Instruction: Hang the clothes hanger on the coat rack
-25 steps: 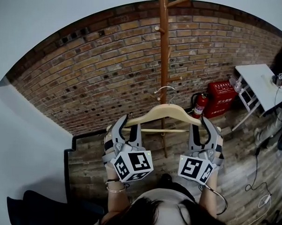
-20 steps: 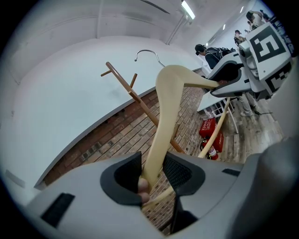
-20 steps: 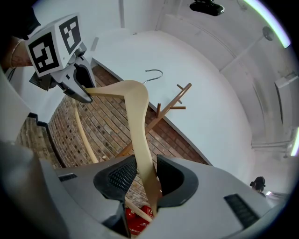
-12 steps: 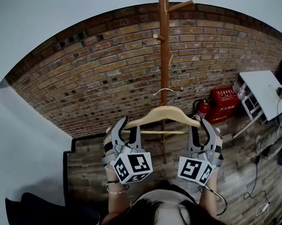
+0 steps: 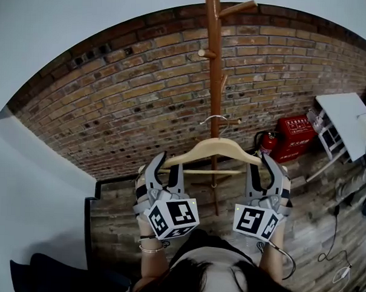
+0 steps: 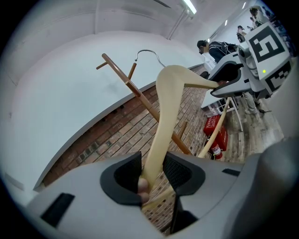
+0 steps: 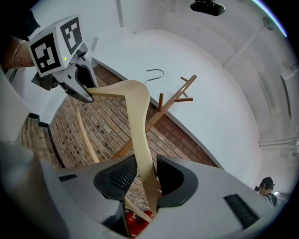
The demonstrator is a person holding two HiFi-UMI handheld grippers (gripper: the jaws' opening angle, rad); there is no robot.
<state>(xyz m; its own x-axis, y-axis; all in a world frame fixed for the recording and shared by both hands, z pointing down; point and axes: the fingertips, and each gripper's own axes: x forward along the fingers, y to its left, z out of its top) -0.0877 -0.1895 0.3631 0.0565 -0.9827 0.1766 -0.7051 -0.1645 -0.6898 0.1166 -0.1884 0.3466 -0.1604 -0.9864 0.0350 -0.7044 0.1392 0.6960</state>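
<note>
Wooden hanger [image 5: 210, 151]: your left gripper [image 5: 169, 168] and right gripper [image 5: 261, 169] each clamp one end, long axis left-right, wire hook [image 5: 213, 118] uppermost, near the far coat rack [image 5: 214, 65], not yet over a peg.

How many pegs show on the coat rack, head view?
4. Top peg angles up-right; a stub juts left below it; a third peg rises right of the pole; the lowest peg sits beside the hanger hook. Others may hide behind the pole.

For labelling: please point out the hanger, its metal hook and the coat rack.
hanger [image 5: 214, 144], head view, middle of its wooden arch.
metal hook [image 5: 213, 116], head view, top of its curve.
coat rack [image 5: 212, 53], head view, upright pole.
</note>
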